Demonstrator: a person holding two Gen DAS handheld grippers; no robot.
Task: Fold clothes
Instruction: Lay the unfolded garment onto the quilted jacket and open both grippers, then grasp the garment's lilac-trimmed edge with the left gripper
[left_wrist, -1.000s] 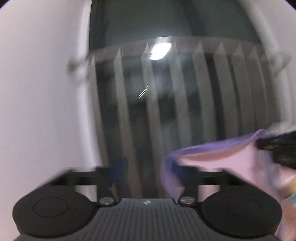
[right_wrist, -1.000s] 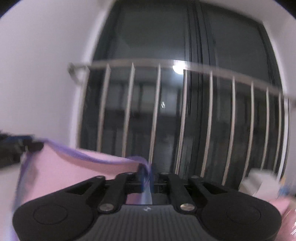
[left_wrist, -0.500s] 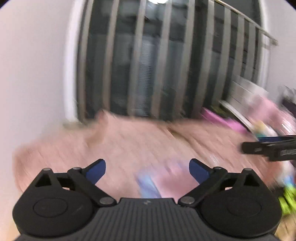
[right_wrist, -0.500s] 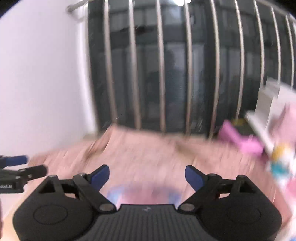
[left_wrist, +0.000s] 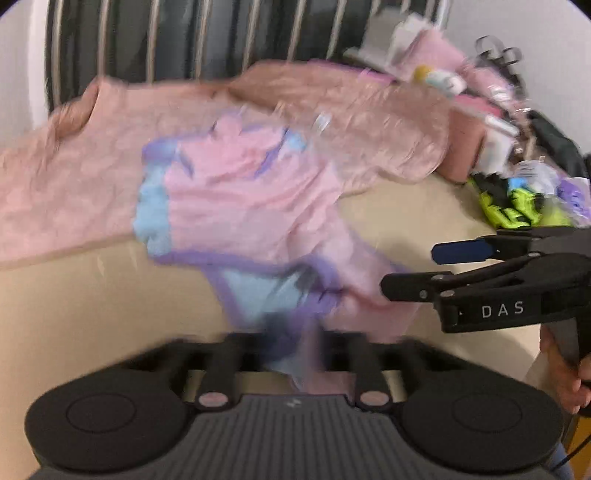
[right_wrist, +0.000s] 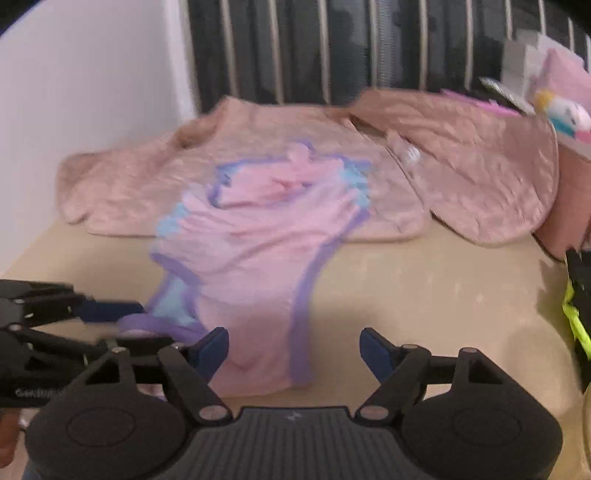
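Half a second ago both pairs of jaws stood wide apart above a blurred garment; now changed on one side only. Left gripper (left_wrist: 295, 343) down at the near hem of the pink garment (right_wrist: 258, 236), jaws drawn together with lilac-trimmed cloth between them, though blurred, so clamped only as a judgement. Right gripper (right_wrist: 293, 350) just short of the same hem, jaws apart, holding nothing.

Garment spread out and rumpled on the beige tabletop (right_wrist: 424, 288), far part lapping onto the dusty-pink quilted cloth (right_wrist: 480, 177) behind it. One corner taken, the other free: probably the start of a fold, with a second grip wanted on the hem before lifting.

Right of the garment: neon-yellow and black items (left_wrist: 513, 206) and a clutter of pink things (left_wrist: 443, 62). Behind the garment: dark railing bars (right_wrist: 332, 48). Bare tabletop right of the garment leaves room. Quilted cloth under the far part could drag along with the fold.
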